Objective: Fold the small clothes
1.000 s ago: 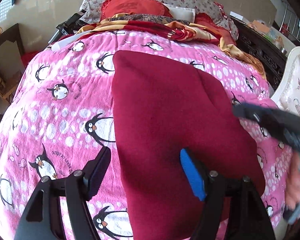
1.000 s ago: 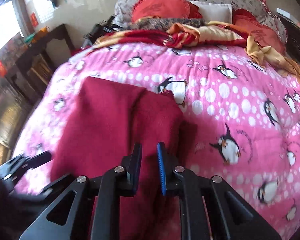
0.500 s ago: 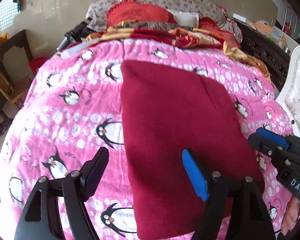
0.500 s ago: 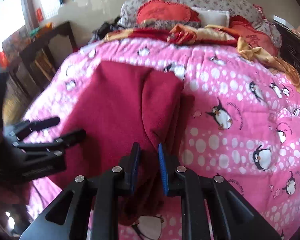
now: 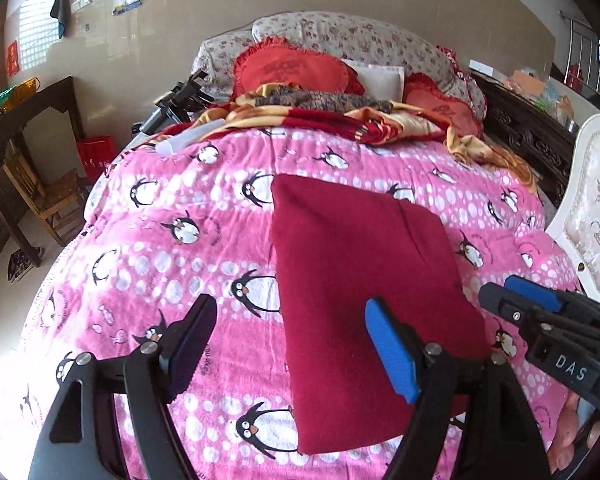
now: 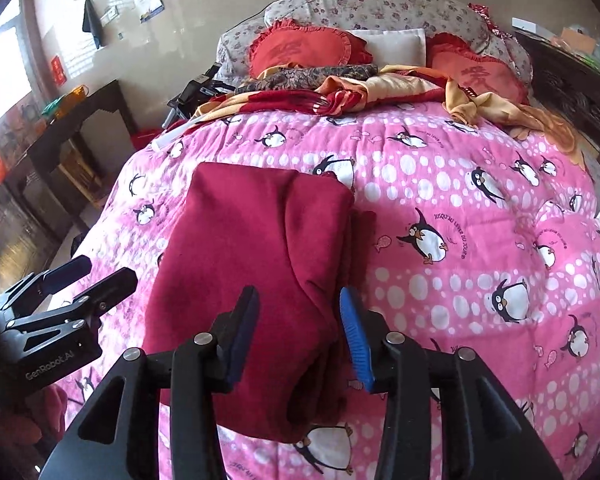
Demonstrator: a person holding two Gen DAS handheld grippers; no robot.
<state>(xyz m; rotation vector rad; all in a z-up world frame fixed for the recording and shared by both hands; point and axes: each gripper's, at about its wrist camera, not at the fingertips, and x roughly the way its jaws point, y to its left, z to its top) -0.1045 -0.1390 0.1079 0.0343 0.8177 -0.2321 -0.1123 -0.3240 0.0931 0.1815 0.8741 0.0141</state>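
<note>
A dark red garment (image 5: 360, 280) lies folded in a long rectangle on the pink penguin blanket (image 5: 160, 248); it also shows in the right wrist view (image 6: 252, 264). My left gripper (image 5: 292, 344) is open and empty above the garment's near left edge. My right gripper (image 6: 298, 328) is open, its jaws either side of the garment's near right fold, nothing held. The right gripper shows at the right edge of the left wrist view (image 5: 548, 320). The left gripper shows at the left edge of the right wrist view (image 6: 60, 304).
Red cushions (image 5: 292, 68), a floral pillow and crumpled cloths (image 5: 340, 116) lie at the bed's head. A dark wooden table (image 5: 24, 120) and chair stand to the left. A white padded chair (image 5: 596, 216) stands to the right.
My right gripper was shut on the garment's right fold and has opened, releasing it. Both grippers have drawn back toward the near end of the bed.
</note>
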